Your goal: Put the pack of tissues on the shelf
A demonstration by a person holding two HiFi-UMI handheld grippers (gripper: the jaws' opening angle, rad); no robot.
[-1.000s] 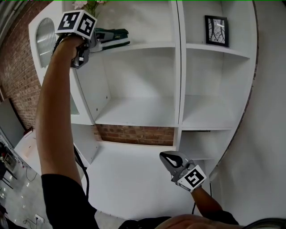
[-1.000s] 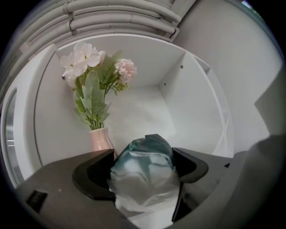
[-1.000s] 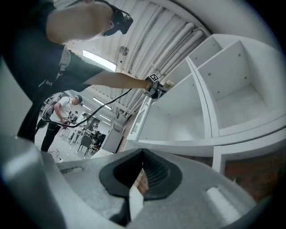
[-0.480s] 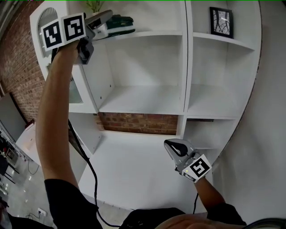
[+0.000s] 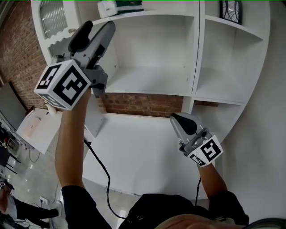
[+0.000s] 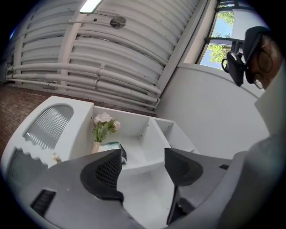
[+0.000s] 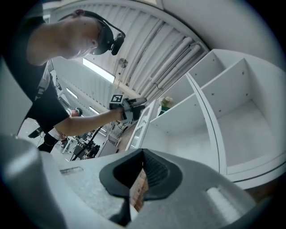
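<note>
Since a second ago my left gripper (image 5: 94, 27) has come back off the top shelf (image 5: 156, 14) and sunk toward the head camera. Its marker cube (image 5: 62, 85), which sat up beside the pack, now looms large at the left of the head view. The right gripper (image 5: 179, 120) has lifted a little from over the desk (image 5: 138, 161), and its tip now sits level with the strip of brick wall (image 5: 143, 103) under the lower shelves.

The pack of tissues (image 5: 128, 5) lies on that top shelf, in the left bay of the white shelf unit (image 5: 199, 53), right at the upper edge of the head view. From the left gripper view I see it just right of a small vase of pale flowers (image 6: 103, 124), partly hidden behind the left jaw. I cannot tell whether pack and vase touch. The left gripper is well apart from the pack.

The left gripper's jaws stand moderately apart and have just been closing. Nothing is between them, only the shelf bays far behind. It tilts upward toward the unit.

The right gripper's jaws are pressed together at the tip and hold nothing. It also angles upward, toward the right-hand bays. A framed picture (image 5: 230, 9) stands on the upper right shelf.
</note>
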